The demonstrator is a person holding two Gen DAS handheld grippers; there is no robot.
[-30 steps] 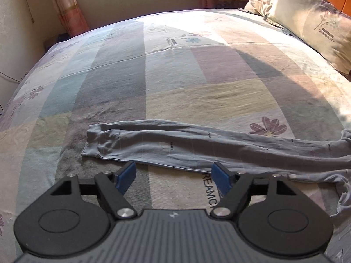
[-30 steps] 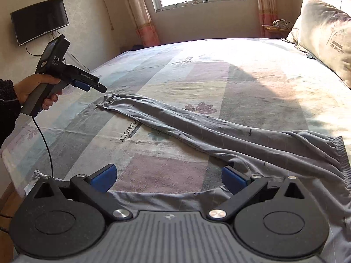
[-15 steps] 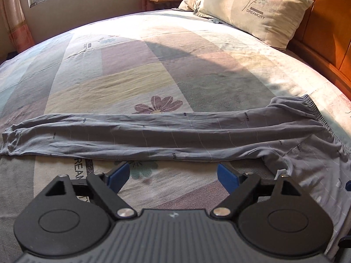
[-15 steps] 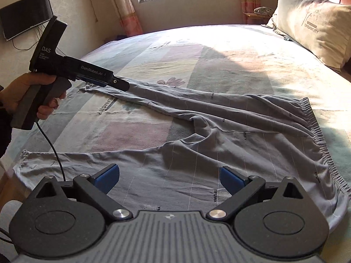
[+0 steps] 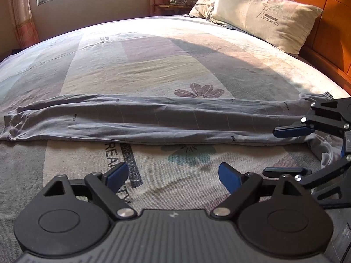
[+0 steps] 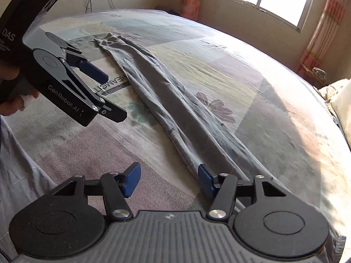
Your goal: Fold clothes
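Both claws, left gripper point(image 5: 171, 176) and right gripper point(image 6: 167, 182), are held released, empty. Grey trousers point(image 5: 153, 120) are laid lengthwise on the bed point(image 5: 153, 50); one leg remains spread nearside. Grasping it is judged due.

Bed point(image 5: 153, 50): covered by a patchwork-coloured sheet point(image 6: 252, 83) with flower prints. On it: grey trousers point(image 5: 153, 122), one leg laid out straight; two pillows point(image 5: 263, 17) at the wooden headboard point(image 5: 324, 11).

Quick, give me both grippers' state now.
Left gripper: open, holding nothing, above the bedsheet.
Right gripper: open, holding nothing, by the grey trousers.
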